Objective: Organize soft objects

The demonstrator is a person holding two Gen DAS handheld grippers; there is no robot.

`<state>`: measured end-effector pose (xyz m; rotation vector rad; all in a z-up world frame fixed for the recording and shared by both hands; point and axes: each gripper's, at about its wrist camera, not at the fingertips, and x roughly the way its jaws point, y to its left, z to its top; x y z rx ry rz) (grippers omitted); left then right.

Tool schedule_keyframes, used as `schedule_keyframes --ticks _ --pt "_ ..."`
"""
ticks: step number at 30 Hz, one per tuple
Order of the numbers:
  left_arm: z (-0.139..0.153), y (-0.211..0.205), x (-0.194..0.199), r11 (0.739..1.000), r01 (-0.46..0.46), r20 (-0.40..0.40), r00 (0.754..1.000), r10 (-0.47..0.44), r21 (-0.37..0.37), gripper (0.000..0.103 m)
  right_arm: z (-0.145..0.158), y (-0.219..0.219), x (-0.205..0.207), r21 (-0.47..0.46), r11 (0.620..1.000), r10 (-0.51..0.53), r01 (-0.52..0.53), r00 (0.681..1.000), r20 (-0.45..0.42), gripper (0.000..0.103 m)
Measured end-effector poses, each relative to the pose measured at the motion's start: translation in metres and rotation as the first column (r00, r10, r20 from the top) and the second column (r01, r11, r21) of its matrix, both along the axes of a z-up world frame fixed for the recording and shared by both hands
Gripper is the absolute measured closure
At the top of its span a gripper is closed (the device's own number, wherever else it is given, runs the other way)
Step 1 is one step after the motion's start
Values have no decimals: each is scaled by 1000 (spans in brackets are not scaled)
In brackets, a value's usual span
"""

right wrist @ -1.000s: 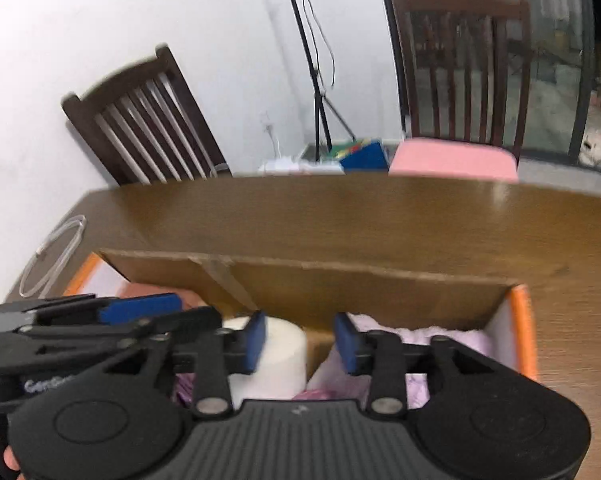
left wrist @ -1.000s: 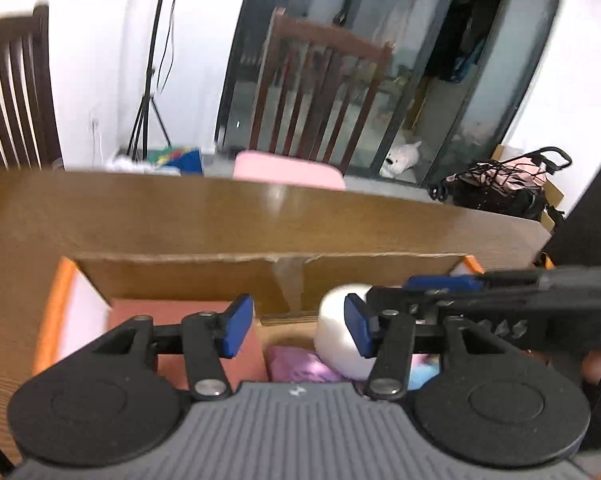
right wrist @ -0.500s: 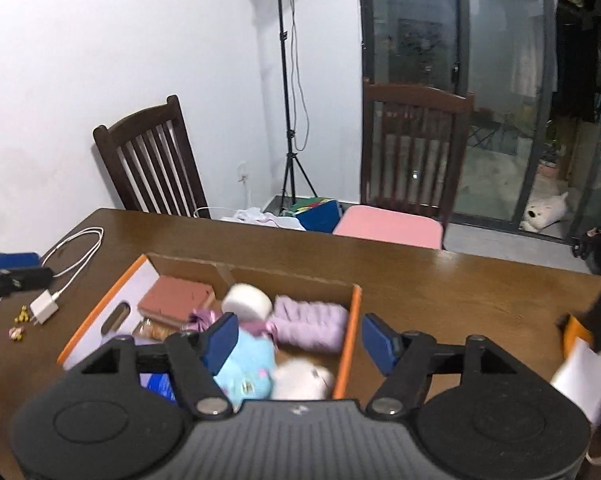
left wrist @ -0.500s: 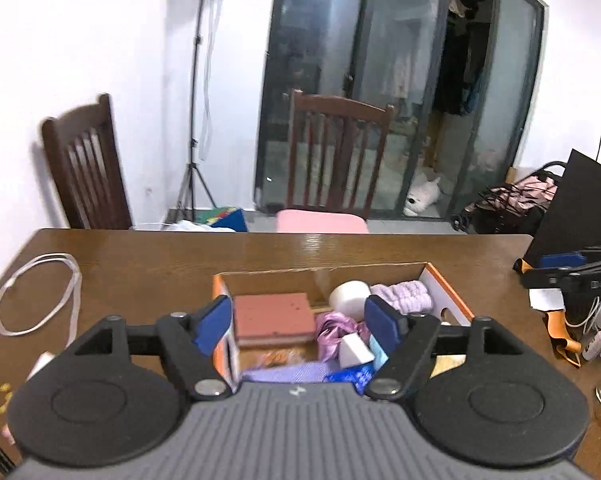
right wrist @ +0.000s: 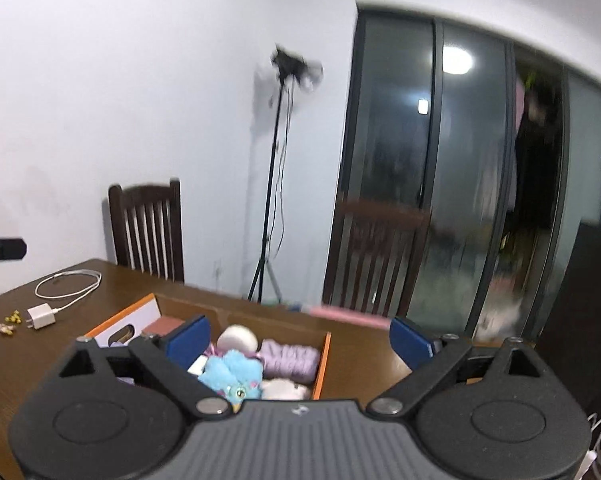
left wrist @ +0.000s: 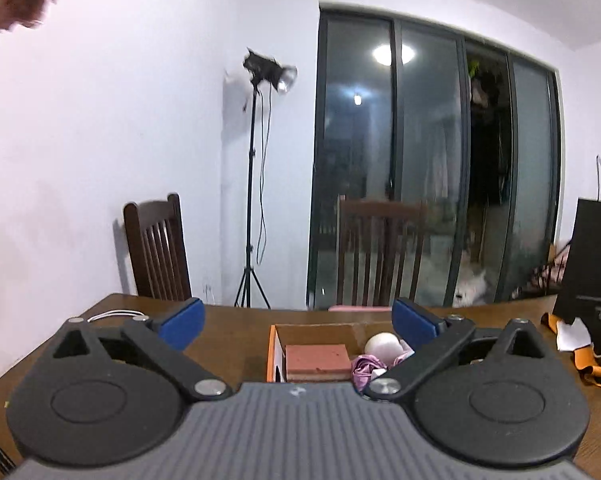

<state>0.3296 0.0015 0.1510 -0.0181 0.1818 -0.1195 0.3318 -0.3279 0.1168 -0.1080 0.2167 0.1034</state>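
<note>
The soft toys (right wrist: 236,372) lie packed in the box (right wrist: 322,360) on the table (right wrist: 364,352); they look light and squashy, so I would pinch each at its thick middle. The left gripper (left wrist: 298,320) and right gripper (right wrist: 300,338) are both empty, their jaws opening wide, above the box.

Glossy wood table (right wrist: 360,364), cardboard box (right wrist: 236,312), fluffy plush toy (right wrist: 230,372)

Soft toys (right wrist: 236,372) packed inside orange box (right wrist: 323,364).
</note>
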Motion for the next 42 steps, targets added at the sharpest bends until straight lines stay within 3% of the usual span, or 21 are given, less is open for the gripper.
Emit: schedule_keyframes --ticks 7,21,28,36,39,42 --pt "-5 -9 -37 999 5 58 998 -8 46 1 -16 8 -36 72 997 -5 1 998 56 2" --pt "-7 -7 -129 999 43 107 993 -44 17 0 -17 27 -115 57 998 -3 -3 995 103 1" --pt "-31 6 -200 998 58 78 995 -56 -19 0 -46 43 -194 79 996 33 -39 997 75 0" --pt "-77 9 -295 999 41 110 993 -38 -22 0 -107 54 -285 219 976 4 -5 1000 4 0" --pt "-93 9 -313 996 84 60 995 -82 -25 0 -118 60 -315 254 967 12 -7 1000 -17 0" --pt "-98 4 -314 996 88 46 995 -88 -4 0 -116 71 -328 210 977 26 -29 1000 16 0"
